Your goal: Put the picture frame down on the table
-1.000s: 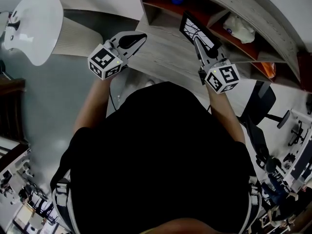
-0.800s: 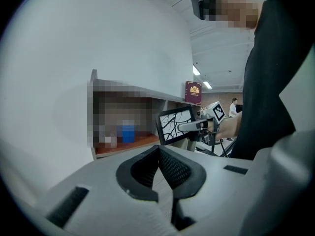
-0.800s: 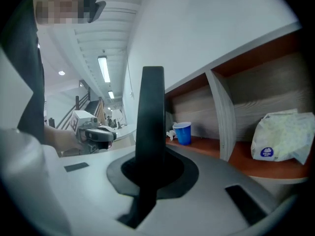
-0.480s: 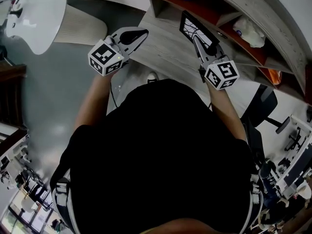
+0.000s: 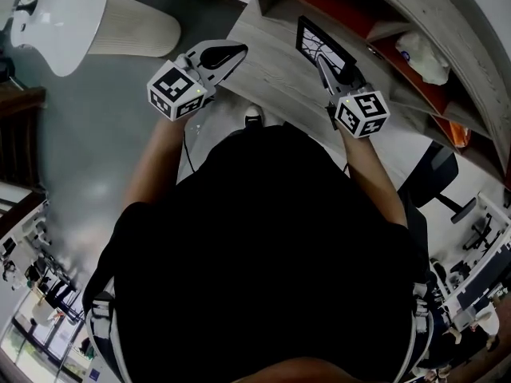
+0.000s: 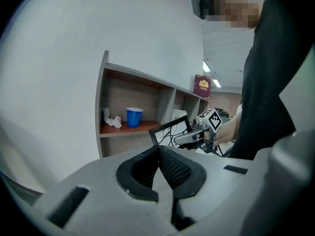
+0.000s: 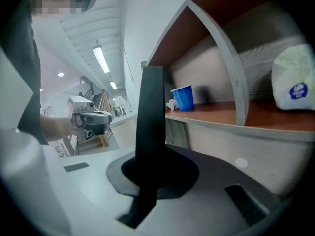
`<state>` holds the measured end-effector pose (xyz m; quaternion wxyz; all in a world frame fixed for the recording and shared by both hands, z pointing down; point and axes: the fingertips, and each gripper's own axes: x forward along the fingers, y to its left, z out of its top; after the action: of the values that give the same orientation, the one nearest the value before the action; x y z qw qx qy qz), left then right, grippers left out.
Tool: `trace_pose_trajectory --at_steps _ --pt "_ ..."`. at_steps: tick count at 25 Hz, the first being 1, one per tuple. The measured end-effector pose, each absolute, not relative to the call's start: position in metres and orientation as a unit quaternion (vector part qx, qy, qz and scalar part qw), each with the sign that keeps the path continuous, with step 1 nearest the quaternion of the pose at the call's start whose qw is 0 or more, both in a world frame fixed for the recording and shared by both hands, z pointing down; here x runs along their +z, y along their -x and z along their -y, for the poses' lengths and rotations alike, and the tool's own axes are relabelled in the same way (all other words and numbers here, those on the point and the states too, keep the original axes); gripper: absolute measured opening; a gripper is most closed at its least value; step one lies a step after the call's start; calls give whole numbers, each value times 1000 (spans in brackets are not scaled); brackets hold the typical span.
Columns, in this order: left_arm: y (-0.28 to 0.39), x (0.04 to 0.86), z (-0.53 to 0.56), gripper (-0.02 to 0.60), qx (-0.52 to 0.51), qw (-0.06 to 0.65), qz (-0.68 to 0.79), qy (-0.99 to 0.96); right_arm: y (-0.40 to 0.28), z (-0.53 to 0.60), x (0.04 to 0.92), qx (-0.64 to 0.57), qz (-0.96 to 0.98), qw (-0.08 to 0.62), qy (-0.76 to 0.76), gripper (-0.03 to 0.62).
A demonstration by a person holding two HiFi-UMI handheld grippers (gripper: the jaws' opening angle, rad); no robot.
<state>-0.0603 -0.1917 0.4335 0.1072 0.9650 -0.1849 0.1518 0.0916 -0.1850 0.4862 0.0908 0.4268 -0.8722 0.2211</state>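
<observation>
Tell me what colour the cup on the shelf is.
Blue. The cup shows best in the left gripper view.

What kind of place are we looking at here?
Probably an office or lab workroom: a wood-grain table backed by shelf cubbies holding a blue cup, a black office chair beside it, and ceiling strip lights.

Black-rimmed picture frame [image 5: 323, 45], white print with dark branching lines, upright and tilted, over the pale wooden table [image 5: 273, 82].
</observation>
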Motion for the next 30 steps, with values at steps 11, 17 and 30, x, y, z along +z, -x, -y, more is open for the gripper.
trace_pose_trajectory --at_steps 11,17,30 --pt "64 462 191 17 162 138 208 -955 -98 193 530 261 863 114 -417 16" --pt "58 472 188 17 161 151 215 -951 -98 196 548 276 862 123 -408 16" --pt "58 505 174 17 171 187 230 -940 -107 190 603 326 842 155 -401 15"
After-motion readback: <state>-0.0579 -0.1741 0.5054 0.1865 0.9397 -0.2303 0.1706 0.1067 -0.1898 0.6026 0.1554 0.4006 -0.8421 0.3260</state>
